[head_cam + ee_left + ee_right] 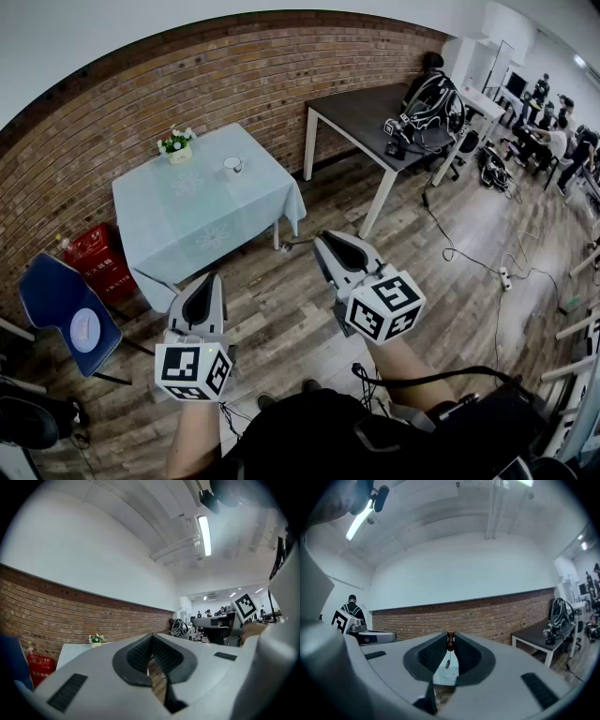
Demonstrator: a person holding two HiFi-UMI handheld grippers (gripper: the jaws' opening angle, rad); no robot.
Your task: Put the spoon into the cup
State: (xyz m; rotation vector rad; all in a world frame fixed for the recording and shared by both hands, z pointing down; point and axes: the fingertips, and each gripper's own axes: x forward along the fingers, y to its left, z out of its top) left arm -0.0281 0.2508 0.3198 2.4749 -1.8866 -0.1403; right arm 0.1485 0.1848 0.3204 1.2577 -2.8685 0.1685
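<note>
Held level over the wooden floor, the left claw point(151, 638) is clenched, its tips together with nothing between them. Just right of it, the right claw point(450, 635) is grasping the spoon point(450, 642) by its brown handle end, with the bowl hanging down between the pads. Well apart, farther off by the brick wall, the cup point(232, 167) stands on the cloth-covered bench point(202, 225), right of a small flower pot point(176, 146).

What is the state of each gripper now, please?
Left gripper: fingers closed, nothing between them.
Right gripper: fingers closed on the spoon, which hangs down from their tips.
</note>
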